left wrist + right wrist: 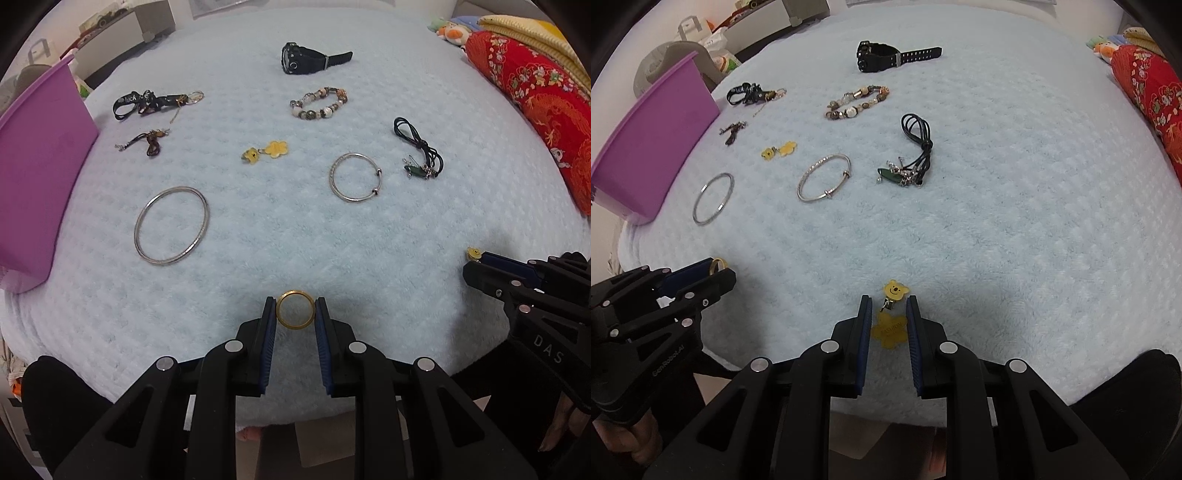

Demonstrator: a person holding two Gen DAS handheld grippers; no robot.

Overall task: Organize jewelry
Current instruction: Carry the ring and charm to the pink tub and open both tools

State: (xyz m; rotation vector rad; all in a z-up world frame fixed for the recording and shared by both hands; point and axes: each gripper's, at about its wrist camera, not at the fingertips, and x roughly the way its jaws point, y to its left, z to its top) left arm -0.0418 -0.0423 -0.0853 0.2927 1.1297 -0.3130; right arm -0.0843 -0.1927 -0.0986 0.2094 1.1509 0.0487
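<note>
The left gripper [295, 309] is squeezed tight on a gold ring [295, 309], one pad on each side of it. The right gripper [889, 316] is pinched on a yellow flower charm [888, 329], and a little yellow bear face [895, 288] dangles off the charm past the tips. Both pieces sit at the near edge of the soft blue blanket [258, 229], far from the purple bin [37, 177].

I think the tidy-up has only just begun. I cannot see inside the purple bin, so I cannot tell if anything is in it. Lots of things are still lying out. Closest to the purple bin is a big silver bangle [171, 226]. A bit further from it are a small brown cord charm [147, 142] and a black ribbon keychain [147, 101]. Further still is another yellow charm pair [265, 150], then a thin silver bracelet with a bead [355, 178] and a chunky beaded bracelet [319, 103]. Furthest from the purple bin are a black cord necklace with a green stone [421, 151] and a black watch [306, 59].

The blanket is fluffy and bumpy, spread over what looks like a bed. On the side away from the purple bin lies a red flowery cushion [535, 103] with a yellow knitted cover [528, 33] and soft toys [448, 31] behind it. Behind the purple bin there are shelves and clutter, too blurry to name.
</note>
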